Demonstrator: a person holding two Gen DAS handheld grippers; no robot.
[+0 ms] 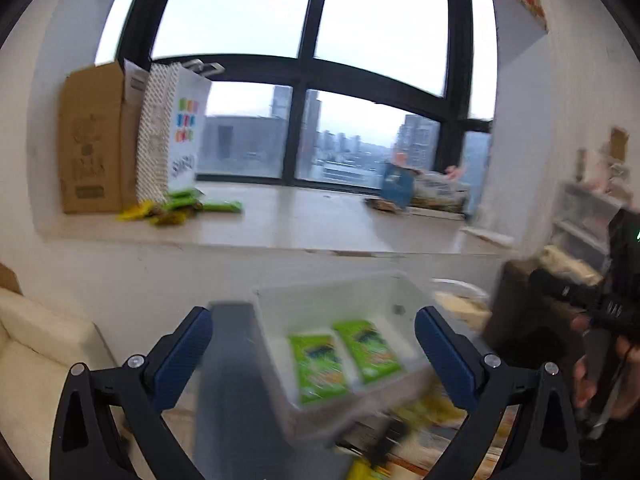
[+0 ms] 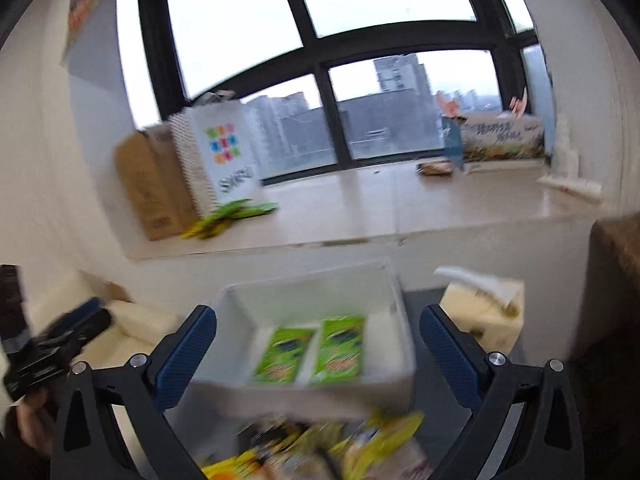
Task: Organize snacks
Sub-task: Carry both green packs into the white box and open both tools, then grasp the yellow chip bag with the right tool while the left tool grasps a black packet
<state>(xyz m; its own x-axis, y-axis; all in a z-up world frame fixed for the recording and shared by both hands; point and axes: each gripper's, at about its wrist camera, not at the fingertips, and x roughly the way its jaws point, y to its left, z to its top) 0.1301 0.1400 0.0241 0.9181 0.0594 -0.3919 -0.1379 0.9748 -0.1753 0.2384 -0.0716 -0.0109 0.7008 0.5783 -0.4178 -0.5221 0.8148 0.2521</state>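
A white plastic bin (image 1: 280, 300) (image 2: 396, 312) stands ahead of both grippers with two green snack packets (image 1: 344, 356) (image 2: 312, 350) lying side by side in it. Blurred yellow and mixed snack packets (image 2: 320, 452) (image 1: 424, 408) lie in front of the bin. My left gripper (image 1: 314, 354) hangs wide open above and short of the bin, nothing between its blue pads. My right gripper (image 2: 318, 354) is also wide open and empty. Each gripper shows at the edge of the other's view, held by a hand.
A window ledge (image 1: 320, 220) runs behind, carrying a cardboard box (image 1: 94, 140), a white paper bag (image 1: 176, 132), green and yellow packets (image 1: 180, 206) and boxes at the right (image 2: 500, 140). A tissue box (image 2: 484, 312) stands right of the bin. A cream sofa (image 1: 36, 344) is at left.
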